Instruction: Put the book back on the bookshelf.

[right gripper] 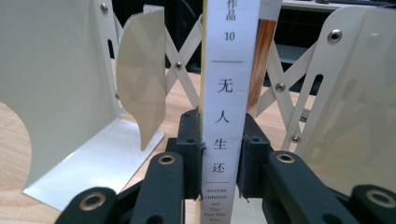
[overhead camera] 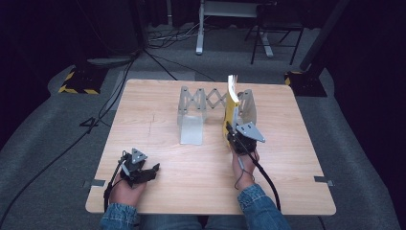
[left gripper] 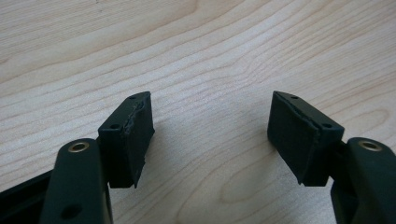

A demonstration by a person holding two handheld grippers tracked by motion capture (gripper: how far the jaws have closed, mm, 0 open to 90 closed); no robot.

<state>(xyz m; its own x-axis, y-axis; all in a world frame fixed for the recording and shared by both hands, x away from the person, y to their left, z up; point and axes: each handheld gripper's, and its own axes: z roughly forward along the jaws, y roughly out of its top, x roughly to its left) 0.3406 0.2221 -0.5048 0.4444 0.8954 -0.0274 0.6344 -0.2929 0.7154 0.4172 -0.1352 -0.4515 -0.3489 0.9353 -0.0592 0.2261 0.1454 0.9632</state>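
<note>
The wooden bench carries a metal expanding book rack, its bays holding no books. At the rack's right end plate, the right gripper is clamped on the spine of an upright book. The left gripper rests on the bench near the front edge, jaws apart, holding nothing

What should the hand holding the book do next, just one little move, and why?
Probably ease the book forward and down into the rack. The right gripper is clamped on its spine, holding it upright, and it seems to stand between the rack's white panels with the wooden table below. The left gripper rests open over the table, so it looks free to steady things.
</note>
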